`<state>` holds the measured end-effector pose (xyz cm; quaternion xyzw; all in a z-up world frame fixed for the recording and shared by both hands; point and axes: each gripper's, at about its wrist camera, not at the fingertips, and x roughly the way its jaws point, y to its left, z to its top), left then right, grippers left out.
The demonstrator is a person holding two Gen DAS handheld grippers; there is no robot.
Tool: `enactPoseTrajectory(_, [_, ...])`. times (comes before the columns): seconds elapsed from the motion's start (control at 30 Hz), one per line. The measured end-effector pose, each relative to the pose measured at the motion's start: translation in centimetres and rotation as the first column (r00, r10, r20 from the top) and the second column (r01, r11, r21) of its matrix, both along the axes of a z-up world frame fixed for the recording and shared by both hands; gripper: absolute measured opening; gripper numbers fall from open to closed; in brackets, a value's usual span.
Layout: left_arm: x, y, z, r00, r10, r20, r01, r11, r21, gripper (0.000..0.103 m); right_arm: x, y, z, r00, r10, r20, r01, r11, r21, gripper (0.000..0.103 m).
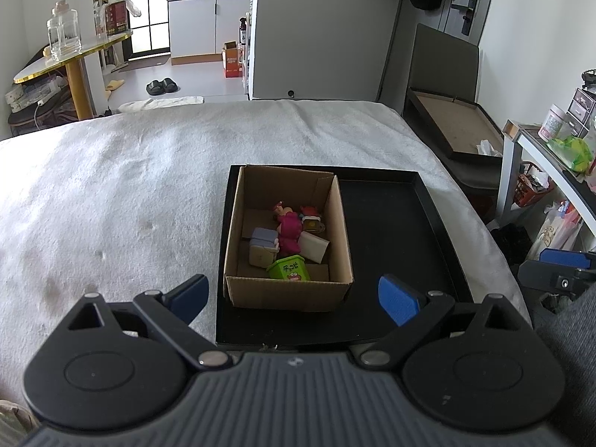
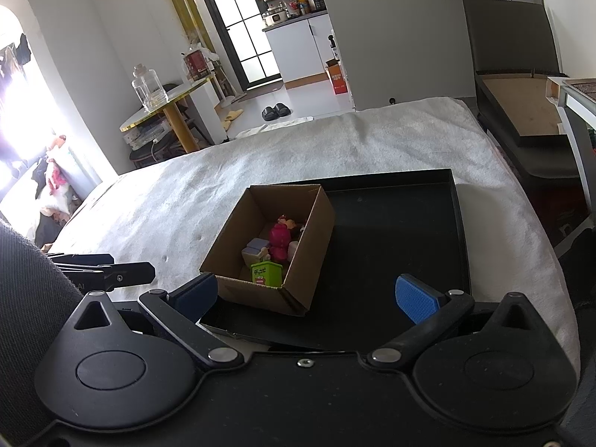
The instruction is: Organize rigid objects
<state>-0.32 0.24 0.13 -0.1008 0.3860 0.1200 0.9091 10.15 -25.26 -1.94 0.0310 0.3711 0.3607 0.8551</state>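
Note:
An open cardboard box (image 1: 287, 290) stands in the left half of a black tray (image 1: 391, 223) on a white-covered bed. Inside lie several small toys: a green tub (image 1: 289, 269), a pink figure (image 1: 288, 229), pale blocks (image 1: 260, 247). My left gripper (image 1: 294, 298) is open and empty, just in front of the box. My right gripper (image 2: 309, 294) is open and empty, near the tray's front edge; the box (image 2: 260, 294), tray (image 2: 402, 223) and green tub (image 2: 265, 273) show there too. The left gripper's tip (image 2: 111, 275) shows at the left of the right wrist view.
The white bed cover (image 1: 130, 186) spreads left of the tray. A dark bench with a brown board (image 1: 454, 126) stands beyond the bed's right corner. A cluttered shelf (image 1: 551, 149) is at the right. A round table with a glass jar (image 1: 63, 37) stands far left.

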Motion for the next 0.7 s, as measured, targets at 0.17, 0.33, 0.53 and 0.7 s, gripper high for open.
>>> enactPoseTrajectory(0.17, [0.0,0.0,0.0,1.000,-0.001,0.000,0.001,1.000,0.000,0.097,0.0,0.0,0.0,1.000,0.000,0.002,0.000,1.000,-0.002,0.103])
enactPoseTrajectory(0.33, [0.1,0.0,-0.2,1.000,0.009,-0.004,-0.009,1.000,-0.003,0.097,0.0,0.0,0.0,1.000,-0.005,-0.002,0.005,1.000,-0.003,0.103])
enactPoseTrajectory(0.53, [0.2,-0.1,-0.3,1.000,0.012,-0.005,-0.012,1.000,-0.005,0.097,0.4,-0.9,-0.2,1.000,-0.015,-0.008,0.015,1.000,-0.004,0.103])
enactPoseTrajectory(0.7, [0.2,-0.2,-0.2,1.000,0.016,-0.007,-0.016,1.000,-0.004,0.097,0.4,-1.0,-0.1,1.000,-0.010,-0.003,0.010,1.000,-0.006,0.103])
